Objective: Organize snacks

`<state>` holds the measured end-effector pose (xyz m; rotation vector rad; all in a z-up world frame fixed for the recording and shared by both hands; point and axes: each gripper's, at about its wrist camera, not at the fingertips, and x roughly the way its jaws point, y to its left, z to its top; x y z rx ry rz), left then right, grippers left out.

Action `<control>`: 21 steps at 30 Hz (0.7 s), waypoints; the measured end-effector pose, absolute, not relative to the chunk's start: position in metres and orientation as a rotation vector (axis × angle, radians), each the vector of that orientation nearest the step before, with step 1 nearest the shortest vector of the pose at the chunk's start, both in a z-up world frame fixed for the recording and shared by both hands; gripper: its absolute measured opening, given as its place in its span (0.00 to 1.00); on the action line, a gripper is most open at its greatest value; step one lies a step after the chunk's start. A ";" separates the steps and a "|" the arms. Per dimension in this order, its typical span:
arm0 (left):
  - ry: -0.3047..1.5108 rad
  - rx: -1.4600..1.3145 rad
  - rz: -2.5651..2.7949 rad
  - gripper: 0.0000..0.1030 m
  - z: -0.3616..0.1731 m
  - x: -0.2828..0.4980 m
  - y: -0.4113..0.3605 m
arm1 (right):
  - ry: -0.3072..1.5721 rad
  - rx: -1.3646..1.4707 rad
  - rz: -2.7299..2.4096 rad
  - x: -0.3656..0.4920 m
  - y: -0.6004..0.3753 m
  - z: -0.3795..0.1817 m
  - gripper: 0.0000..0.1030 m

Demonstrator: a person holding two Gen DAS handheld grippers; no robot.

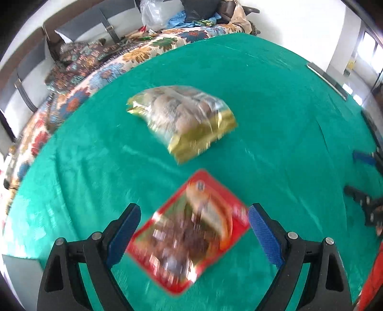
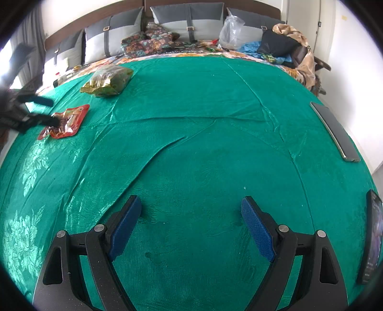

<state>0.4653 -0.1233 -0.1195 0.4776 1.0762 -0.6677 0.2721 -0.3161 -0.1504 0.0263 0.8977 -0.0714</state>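
A red snack packet [image 1: 189, 232] lies flat on the green bed cover [image 1: 287, 107], blurred by motion. My left gripper [image 1: 194, 208] hangs over it, open, with the packet between its blue pads [image 1: 124, 229] and neither pad pressing on it. Beyond it lies a gold and clear bag of snacks [image 1: 182, 119]. The right wrist view shows the red packet [image 2: 69, 119] and the gold bag [image 2: 107, 80] at the far left, with the left gripper [image 2: 49, 110] above the packet's edge. My right gripper [image 2: 190, 200] stands open over bare green cover [image 2: 215, 143], holding nothing.
A dark phone [image 2: 335, 131] lies at the cover's right edge, and another dark screen [image 2: 373, 236] sits nearer. Grey pillows [image 2: 186, 21], a clear plastic bag [image 2: 231, 31] and crumpled clothes [image 2: 282, 43] crowd the bed's head. A flowered sheet [image 1: 79, 95] borders the cover.
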 end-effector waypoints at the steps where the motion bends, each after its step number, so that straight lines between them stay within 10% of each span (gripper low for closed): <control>1: 1.091 0.460 -0.674 0.89 -0.124 0.471 -0.125 | 0.898 0.026 -0.071 0.272 -0.316 -0.150 0.85; 13: 1.199 0.546 -0.830 0.93 -0.141 0.438 -0.115 | 0.898 0.027 -0.071 0.273 -0.317 -0.150 0.85; 17: 1.131 0.568 -0.803 0.71 -0.140 0.419 -0.115 | 0.898 0.027 -0.071 0.273 -0.317 -0.150 0.85; 21: 1.089 0.514 -0.726 0.69 -0.138 0.405 -0.111 | 0.898 0.026 -0.070 0.273 -0.317 -0.150 0.85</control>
